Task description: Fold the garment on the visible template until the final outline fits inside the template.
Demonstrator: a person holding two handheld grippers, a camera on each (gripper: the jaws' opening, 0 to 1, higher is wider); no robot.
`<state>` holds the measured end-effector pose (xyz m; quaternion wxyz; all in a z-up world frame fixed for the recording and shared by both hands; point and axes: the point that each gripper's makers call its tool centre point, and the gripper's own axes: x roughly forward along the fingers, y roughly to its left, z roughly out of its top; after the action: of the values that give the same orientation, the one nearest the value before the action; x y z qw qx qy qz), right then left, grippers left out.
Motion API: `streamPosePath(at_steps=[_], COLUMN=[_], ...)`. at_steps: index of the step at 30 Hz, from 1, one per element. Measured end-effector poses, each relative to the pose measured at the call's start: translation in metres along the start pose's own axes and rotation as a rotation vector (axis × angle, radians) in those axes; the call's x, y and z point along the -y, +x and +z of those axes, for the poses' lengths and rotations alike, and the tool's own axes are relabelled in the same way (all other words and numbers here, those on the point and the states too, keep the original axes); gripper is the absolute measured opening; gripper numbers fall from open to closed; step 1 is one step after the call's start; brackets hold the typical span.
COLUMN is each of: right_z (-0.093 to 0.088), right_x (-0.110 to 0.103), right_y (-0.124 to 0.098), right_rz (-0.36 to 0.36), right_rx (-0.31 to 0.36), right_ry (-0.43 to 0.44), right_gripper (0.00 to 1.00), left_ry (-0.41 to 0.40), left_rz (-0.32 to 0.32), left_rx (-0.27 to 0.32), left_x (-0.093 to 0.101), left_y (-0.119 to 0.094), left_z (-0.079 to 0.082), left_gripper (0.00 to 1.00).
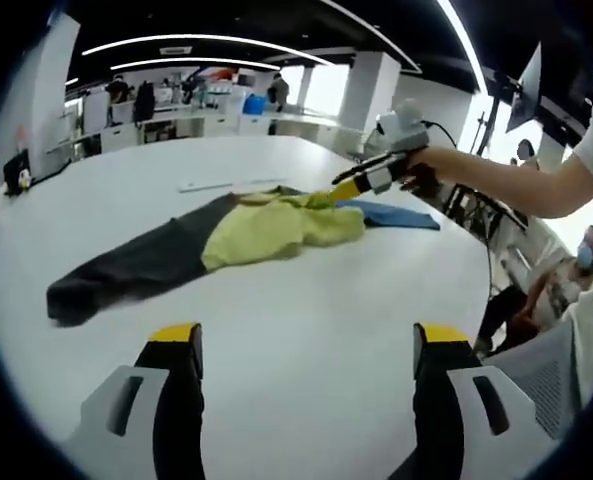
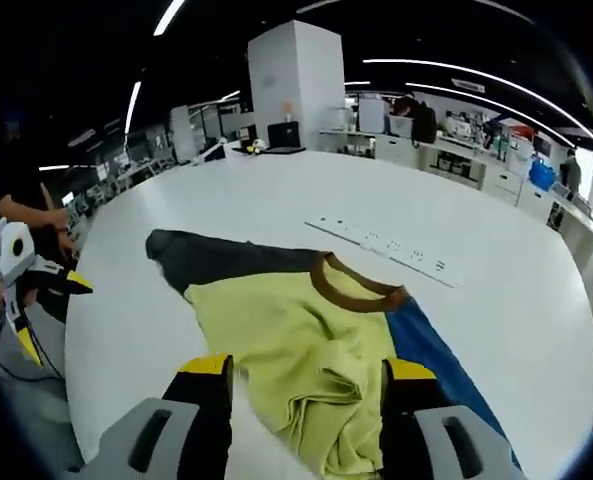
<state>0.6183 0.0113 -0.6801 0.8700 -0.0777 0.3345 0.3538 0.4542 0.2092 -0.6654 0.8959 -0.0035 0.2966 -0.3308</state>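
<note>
right claw (image 2: 303, 395) astride bunched garment (image 2: 306, 350) | grip unclear | blue template (image 2: 431, 355) part-covered

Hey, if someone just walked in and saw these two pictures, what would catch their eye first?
Most striking is the shirt, yellow-green in the middle with a brown collar, one dark sleeve and one blue sleeve, lying rumpled on the big white table. In the left gripper view the right claw reaches in at the shirt's far edge, while the left claw hangs open above bare tabletop.
</note>
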Motion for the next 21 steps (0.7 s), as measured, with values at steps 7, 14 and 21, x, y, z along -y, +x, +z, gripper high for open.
streamPosePath(at_steps=[7, 14, 21], right_z=[-0.021, -0.042, -0.064], right_x=[-0.013, -0.028, -0.034], right_y=[-0.019, -0.032, -0.033], right_rz=[0.019, 0.05, 0.061], right_rx=[-0.027, -0.039, -0.072], right_ry=[0.001, 0.014, 0.031], right_gripper=[0.56, 0.5, 0.44], left_ry=[-0.002, -0.022, 0.006], left_rz=[-0.018, -0.025, -0.059], left_rx=[0.004, 0.02, 0.027], left_x=[0.004, 0.009, 0.02], left_y=[0.012, 0.028, 0.043], left_z=[0.007, 0.016, 0.025], left_gripper=[0.79, 0.75, 0.71])
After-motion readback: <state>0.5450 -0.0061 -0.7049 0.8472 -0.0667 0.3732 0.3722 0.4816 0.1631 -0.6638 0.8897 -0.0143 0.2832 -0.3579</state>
